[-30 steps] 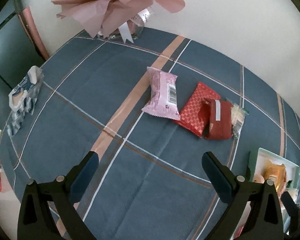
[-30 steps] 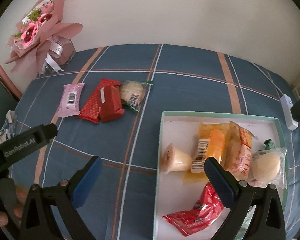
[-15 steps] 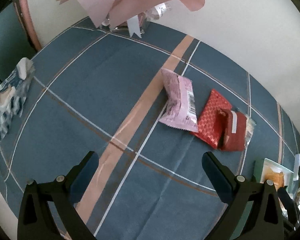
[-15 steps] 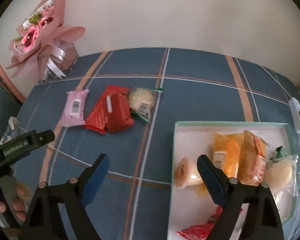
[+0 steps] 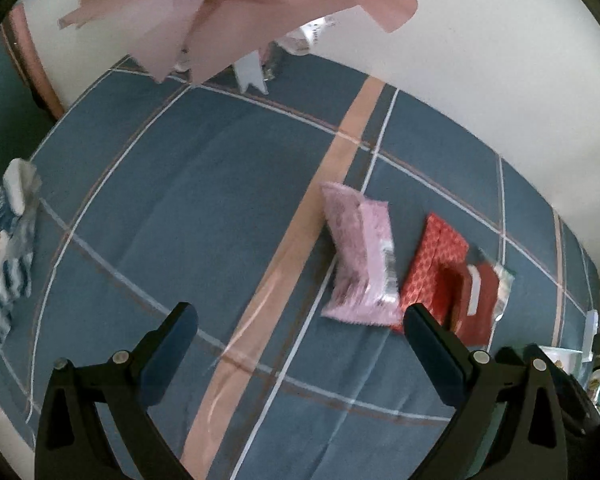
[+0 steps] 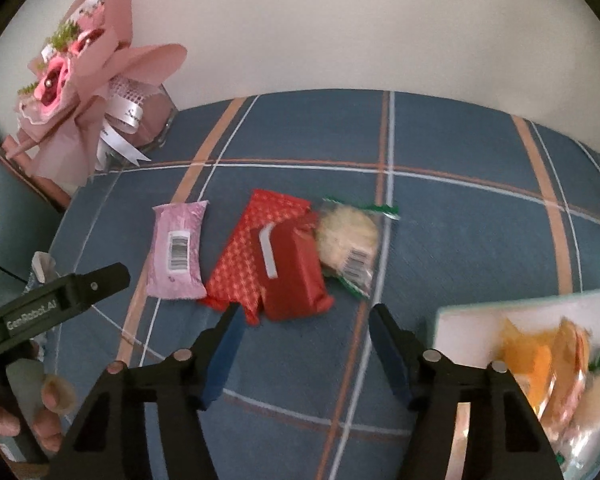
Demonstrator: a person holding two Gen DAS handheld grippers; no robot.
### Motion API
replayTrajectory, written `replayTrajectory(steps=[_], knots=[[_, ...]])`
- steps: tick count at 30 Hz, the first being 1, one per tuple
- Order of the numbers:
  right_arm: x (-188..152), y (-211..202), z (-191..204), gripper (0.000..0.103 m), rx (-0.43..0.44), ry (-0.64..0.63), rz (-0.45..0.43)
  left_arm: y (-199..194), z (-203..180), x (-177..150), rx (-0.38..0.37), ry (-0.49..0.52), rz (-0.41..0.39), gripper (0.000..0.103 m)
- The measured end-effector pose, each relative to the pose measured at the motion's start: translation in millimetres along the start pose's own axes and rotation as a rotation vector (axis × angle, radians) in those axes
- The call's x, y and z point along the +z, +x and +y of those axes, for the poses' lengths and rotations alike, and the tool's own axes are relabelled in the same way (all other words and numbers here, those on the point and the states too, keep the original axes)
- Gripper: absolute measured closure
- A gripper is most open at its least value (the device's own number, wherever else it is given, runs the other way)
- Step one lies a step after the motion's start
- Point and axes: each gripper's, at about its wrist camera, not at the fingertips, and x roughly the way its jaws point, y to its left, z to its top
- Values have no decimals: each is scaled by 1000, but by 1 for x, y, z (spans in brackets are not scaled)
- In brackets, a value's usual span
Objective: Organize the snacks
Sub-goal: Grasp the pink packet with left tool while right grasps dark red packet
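On the blue plaid cloth lie a pink packet [image 6: 178,250] [image 5: 360,256], a red patterned packet [image 6: 252,248] [image 5: 434,264], a dark red packet [image 6: 294,272] [image 5: 476,296] resting on it, and a clear-wrapped pale pastry [image 6: 348,240]. My right gripper [image 6: 304,316] hovers just short of the dark red packet; its jaws are closing with nothing between them. My left gripper [image 5: 300,320] is open over bare cloth, the pink packet just beyond its right finger. The left tool's body [image 6: 52,304] shows at the left edge of the right wrist view, held by a hand [image 6: 40,412].
A white tray with a green rim [image 6: 500,300] holds several wrapped snacks at the right. A pink flower bouquet [image 6: 80,80] [image 5: 228,12] stands in a glass vase at the back left. A tissue pack [image 5: 8,240] lies at the table's left edge. A wall runs behind.
Both grippers have moved forward and left toward the row of packets, which now look larger. The right gripper's fingers have drawn much closer together. The tray has slid toward the right edge.
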Motion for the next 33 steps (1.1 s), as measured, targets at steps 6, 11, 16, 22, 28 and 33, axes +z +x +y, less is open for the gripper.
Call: replayTrajectory(steps=[6,11,16,22,28,33], knots=[[15,23,20,43,-48,-77,18,14,-19,13,-2,61,-7,13],[17,42,30,46,-70,-117,38,28,-30,17,-21,78,0,17],[16,57,33,49,-98,-135,56,41,-39,19,-8,102,7,28],[17,62,35,56,-125,-163,50,51,-48,22,-13,112,19,47],[15,61,33,59,-117,-161,45,53,-51,18,-4,114,17,62],[11,60,32,60,-105,-152,60,51,-50,15,2,105,25,64]])
